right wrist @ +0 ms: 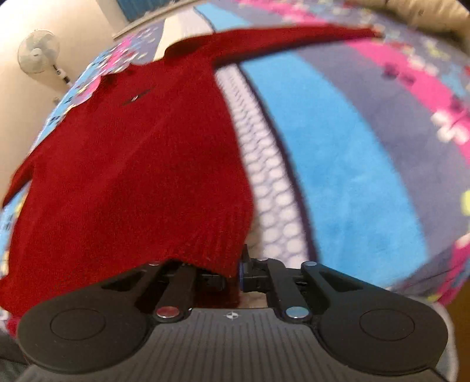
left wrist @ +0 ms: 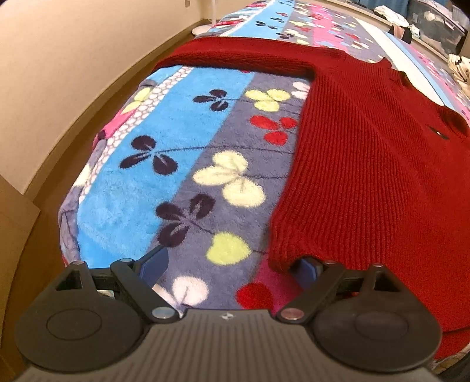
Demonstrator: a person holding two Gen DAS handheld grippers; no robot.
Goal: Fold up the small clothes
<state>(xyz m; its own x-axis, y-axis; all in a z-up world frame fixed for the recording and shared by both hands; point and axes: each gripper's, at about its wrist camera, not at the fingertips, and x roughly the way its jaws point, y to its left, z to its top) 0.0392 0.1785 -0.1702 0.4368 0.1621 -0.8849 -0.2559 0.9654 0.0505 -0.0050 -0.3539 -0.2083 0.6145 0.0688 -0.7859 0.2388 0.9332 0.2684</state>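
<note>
A red knit sweater (left wrist: 367,164) lies flat and face up on a flowered fleece blanket (left wrist: 176,147), with one sleeve stretched out sideways at the far end. My left gripper (left wrist: 232,264) is open just above the blanket at the sweater's near hem corner. The knit edge lies over its right fingertip (left wrist: 307,269), and its left fingertip (left wrist: 155,261) is over bare blanket. In the right wrist view, the sweater (right wrist: 132,164) fills the left half, and my right gripper (right wrist: 235,274) is shut on the hem's other near corner. That view is motion-blurred.
The blanket (right wrist: 337,147) covers a bed whose left edge drops to a beige wall and brown floor (left wrist: 58,117). A standing fan (right wrist: 38,53) is against the wall beyond the bed. A pile of clothes (left wrist: 393,14) and dark bins sit past the far end.
</note>
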